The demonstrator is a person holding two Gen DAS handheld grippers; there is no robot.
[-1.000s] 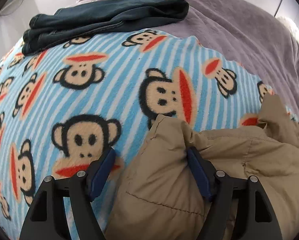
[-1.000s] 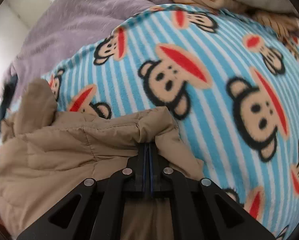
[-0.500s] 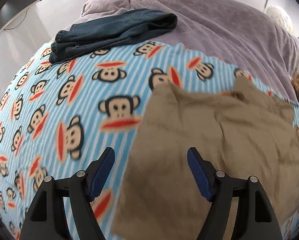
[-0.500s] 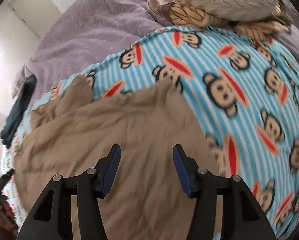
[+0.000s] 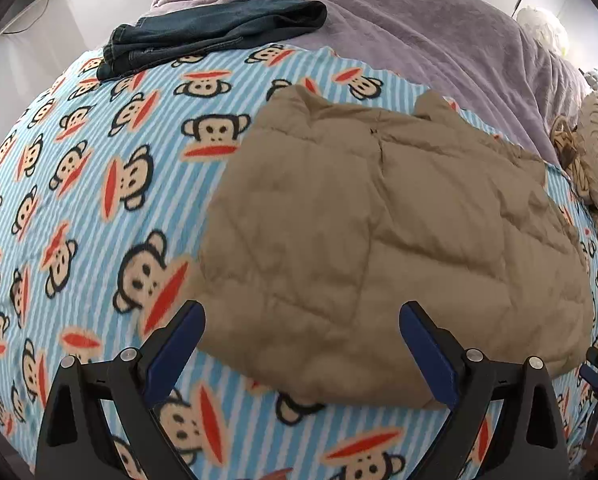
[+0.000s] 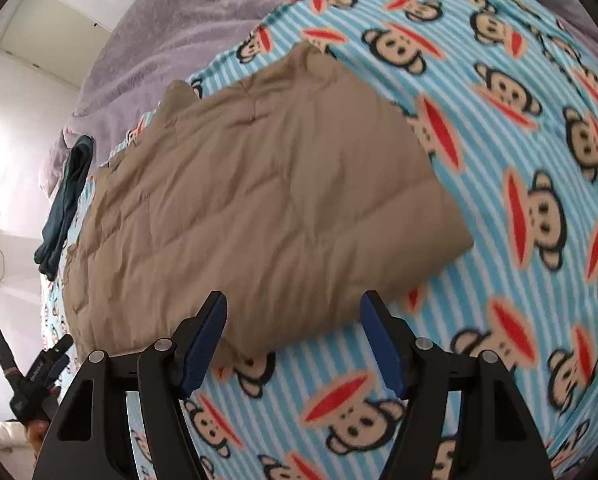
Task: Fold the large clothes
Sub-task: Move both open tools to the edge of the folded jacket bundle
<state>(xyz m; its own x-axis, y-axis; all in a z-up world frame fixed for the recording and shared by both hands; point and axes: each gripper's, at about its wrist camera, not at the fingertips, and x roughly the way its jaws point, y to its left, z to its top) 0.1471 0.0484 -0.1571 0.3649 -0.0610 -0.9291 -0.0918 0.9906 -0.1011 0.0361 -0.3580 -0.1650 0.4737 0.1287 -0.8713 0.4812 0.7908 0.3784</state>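
**Tan quilted garment lies folded, both grippers free of it**

Across the centre of both wrist views, the tan quilted garment [image 5: 391,240] lies flat on the monkey-print blanket [image 5: 99,184] as a rough rectangle, seemingly doubled over on itself. The left gripper [image 5: 302,344] hangs above its lower edge with jaws spread wide and nothing between them; the right gripper [image 6: 293,334] is likewise wide and empty, just short of the lower edge. I judge that at least one fold is done; whether another is needed to make it compact cannot be told, though the slab looks broad enough for one. In the left view its long axis runs from lower left to upper right, with two small raised corners at the upper edge toward the purple bedspread [image 5: 439,28]. Folded dark jeans [image 5: 211,32] sit well apart, at upper left.
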